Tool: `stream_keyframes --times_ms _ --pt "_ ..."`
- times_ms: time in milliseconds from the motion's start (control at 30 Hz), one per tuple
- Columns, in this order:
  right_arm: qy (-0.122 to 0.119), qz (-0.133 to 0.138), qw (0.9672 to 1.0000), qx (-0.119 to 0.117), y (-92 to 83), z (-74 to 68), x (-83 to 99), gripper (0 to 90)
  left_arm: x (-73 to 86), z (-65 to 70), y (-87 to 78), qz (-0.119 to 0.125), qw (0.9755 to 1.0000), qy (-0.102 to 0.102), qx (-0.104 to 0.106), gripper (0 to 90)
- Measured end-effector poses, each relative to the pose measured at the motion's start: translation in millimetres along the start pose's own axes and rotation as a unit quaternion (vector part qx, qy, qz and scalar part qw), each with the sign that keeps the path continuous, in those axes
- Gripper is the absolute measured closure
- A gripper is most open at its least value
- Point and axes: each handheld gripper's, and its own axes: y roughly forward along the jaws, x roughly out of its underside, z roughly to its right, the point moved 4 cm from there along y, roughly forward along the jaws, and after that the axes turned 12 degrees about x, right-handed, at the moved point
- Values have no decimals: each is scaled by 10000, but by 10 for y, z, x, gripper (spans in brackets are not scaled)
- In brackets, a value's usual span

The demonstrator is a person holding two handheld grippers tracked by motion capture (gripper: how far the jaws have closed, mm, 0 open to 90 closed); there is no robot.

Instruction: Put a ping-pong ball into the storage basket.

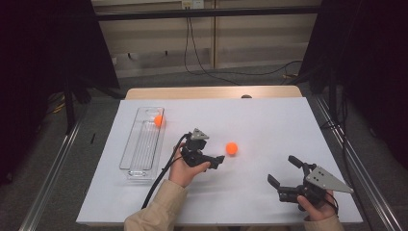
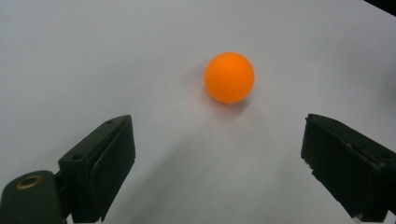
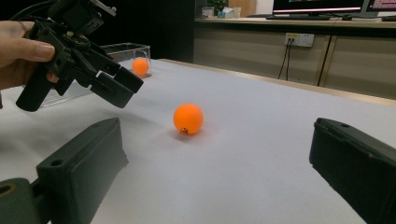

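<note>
An orange ball (image 1: 232,148) lies loose on the white table top, just past the tips of my left gripper (image 1: 211,160). In the left gripper view that ball (image 2: 229,77) sits ahead of the wide-open jaws of the left gripper (image 2: 217,127), with nothing between them. A second orange ball (image 1: 159,120) rests at the far end of a clear plastic tray (image 1: 142,144) on the left. My right gripper (image 1: 284,169) stands open near the front right, empty. From the right gripper view, the loose ball (image 3: 188,119) is beyond the right gripper (image 3: 217,128), and the left gripper (image 3: 116,86) hovers beside it.
The white sheet (image 1: 269,120) covers the table; its wooden far edge (image 1: 211,92) shows behind. Cables trail from the left gripper toward the front edge. Dark curtains and metal rails flank both sides. The tray (image 3: 122,48) holds its ball (image 3: 140,66) at the far left.
</note>
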Motion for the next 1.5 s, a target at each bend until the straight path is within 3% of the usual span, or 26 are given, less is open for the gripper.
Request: stream_keyframes --times_ms 1500 --pt "19 3 10000 -31 27 -9 -6 26 -28 18 103 49 10000 62 -15 97"
